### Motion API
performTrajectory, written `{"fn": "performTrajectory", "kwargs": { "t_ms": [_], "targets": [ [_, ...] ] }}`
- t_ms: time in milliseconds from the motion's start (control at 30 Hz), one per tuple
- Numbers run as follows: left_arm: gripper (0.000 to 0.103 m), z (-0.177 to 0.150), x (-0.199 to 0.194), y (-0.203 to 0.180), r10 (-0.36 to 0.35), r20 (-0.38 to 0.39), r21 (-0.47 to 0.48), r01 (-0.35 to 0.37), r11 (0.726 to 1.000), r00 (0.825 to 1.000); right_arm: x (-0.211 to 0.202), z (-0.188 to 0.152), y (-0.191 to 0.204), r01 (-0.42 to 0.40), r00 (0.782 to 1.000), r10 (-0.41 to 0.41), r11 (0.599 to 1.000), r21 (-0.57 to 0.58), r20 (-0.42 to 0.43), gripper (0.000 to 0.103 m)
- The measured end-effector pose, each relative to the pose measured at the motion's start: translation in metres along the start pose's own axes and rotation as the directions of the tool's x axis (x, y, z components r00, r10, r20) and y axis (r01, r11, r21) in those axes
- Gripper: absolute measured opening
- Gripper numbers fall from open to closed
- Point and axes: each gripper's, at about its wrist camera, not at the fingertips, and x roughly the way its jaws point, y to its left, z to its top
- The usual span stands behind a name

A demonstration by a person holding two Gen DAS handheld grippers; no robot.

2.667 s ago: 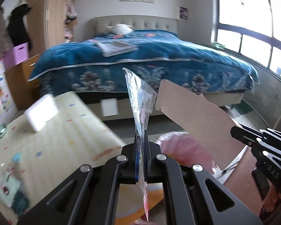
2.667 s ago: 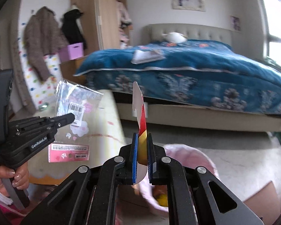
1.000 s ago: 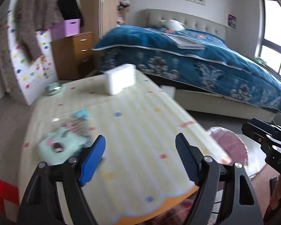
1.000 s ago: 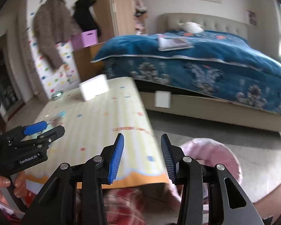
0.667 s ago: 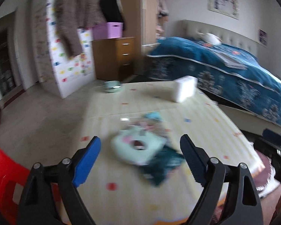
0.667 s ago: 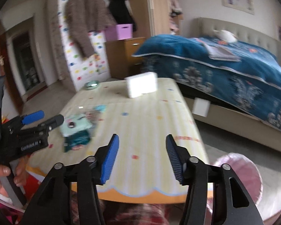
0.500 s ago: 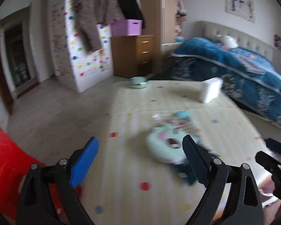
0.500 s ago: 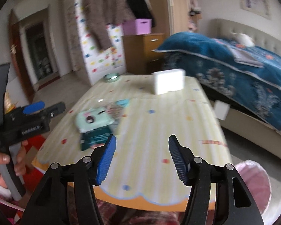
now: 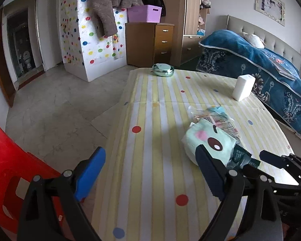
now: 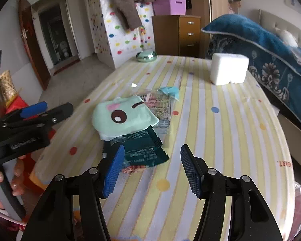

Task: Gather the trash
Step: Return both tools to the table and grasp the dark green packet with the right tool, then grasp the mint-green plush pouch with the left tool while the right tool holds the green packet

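Both sets of fingers are spread with nothing between them. The right gripper hangs low over the near end of the striped surface, its fingers either side of the near edge of a dark green wrapper. That wrapper lies flat at the front of a small heap of trash: a mint pouch with a cartoon eye overlaps its far edge, and a printed clear packet with a blue scrap lies beyond. The heap's long axis runs away from the right gripper, so the wrapper's serrated right edge sits almost straight ahead of it. The left gripper is off to the heap's left, the pouch just past its right finger. I judge the right hand nearer and better lined up for the wrapper; the left would have to swing right.
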Motion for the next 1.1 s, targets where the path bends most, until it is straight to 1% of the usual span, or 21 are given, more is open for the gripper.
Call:
{"fn": "performTrajectory", "kwargs": {
  "t_ms": [100,167,233,300,333,367,400,433,533,633,733,867,1000,1100],
  "targets": [
    [0.088,0.001,0.006,0.002,0.007,-0.009,-0.007,-0.007,1.0,1.0,0.007,0.0,-0.002,-0.007,1.0,0.007,1.0,-0.002,-0.01,0.059],
    [0.088,0.001,0.008,0.003,0.005,-0.02,-0.011,-0.005,1.0,1.0,0.008,-0.001,0.003,0.004,1.0,-0.004,1.0,-0.03,-0.003,0.06],
    [0.088,0.0,0.008,0.002,0.008,-0.023,-0.015,-0.008,1.0,1.0,0.009,-0.004,0.004,0.004,1.0,-0.004,0.999,-0.049,0.003,0.056],
    [0.088,-0.001,0.006,0.001,0.016,-0.024,-0.015,-0.016,1.0,1.0,0.01,-0.007,0.002,0.002,1.0,-0.002,0.998,-0.062,0.006,0.036],
    [0.088,-0.001,0.005,0.0,0.018,-0.024,-0.014,-0.019,1.0,1.0,0.007,-0.01,0.003,-0.009,1.0,0.009,0.998,-0.064,0.005,0.03],
    [0.088,-0.001,0.004,-0.002,0.019,-0.022,-0.01,-0.019,1.0,1.0,0.006,-0.01,0.001,-0.014,1.0,0.014,0.998,-0.061,0.007,0.014],
    [0.088,0.0,0.002,-0.003,0.02,-0.02,-0.006,-0.02,1.0,1.0,0.001,-0.011,-0.002,-0.019,1.0,0.02,0.998,-0.055,0.02,0.007],
    [0.088,0.0,0.001,-0.004,0.022,-0.016,-0.001,-0.022,1.0,1.0,-0.005,-0.011,-0.005,-0.014,0.999,0.016,0.999,-0.053,0.039,0.004],
    [0.088,0.001,-0.005,-0.011,0.02,0.0,0.015,-0.019,1.0,1.0,-0.016,-0.011,-0.013,0.004,0.997,-0.001,0.999,-0.045,0.074,0.002],
    [0.088,0.001,-0.008,-0.02,-0.002,0.001,0.032,0.002,0.999,1.0,-0.04,-0.015,-0.03,0.048,0.992,-0.047,0.999,-0.003,0.12,0.002],
    [0.089,-0.001,-0.004,-0.031,-0.022,-0.022,0.048,0.023,0.999,1.0,-0.05,-0.016,-0.039,0.07,0.989,-0.073,0.997,0.027,0.132,0.002],
    [0.089,0.001,0.007,-0.042,-0.05,-0.053,0.045,0.052,0.998,0.997,-0.068,-0.018,-0.057,0.088,0.983,-0.099,0.993,0.079,0.153,0.002],
    [0.089,0.007,0.019,-0.05,-0.058,-0.065,0.045,0.061,0.997,0.996,-0.075,-0.015,-0.075,0.094,0.981,-0.11,0.99,0.104,0.16,0.002],
    [0.088,0.013,0.032,-0.051,-0.07,-0.084,0.024,0.072,0.997,0.994,-0.077,-0.013,-0.085,0.098,0.98,-0.116,0.988,0.117,0.159,0.002]
  ]
}}
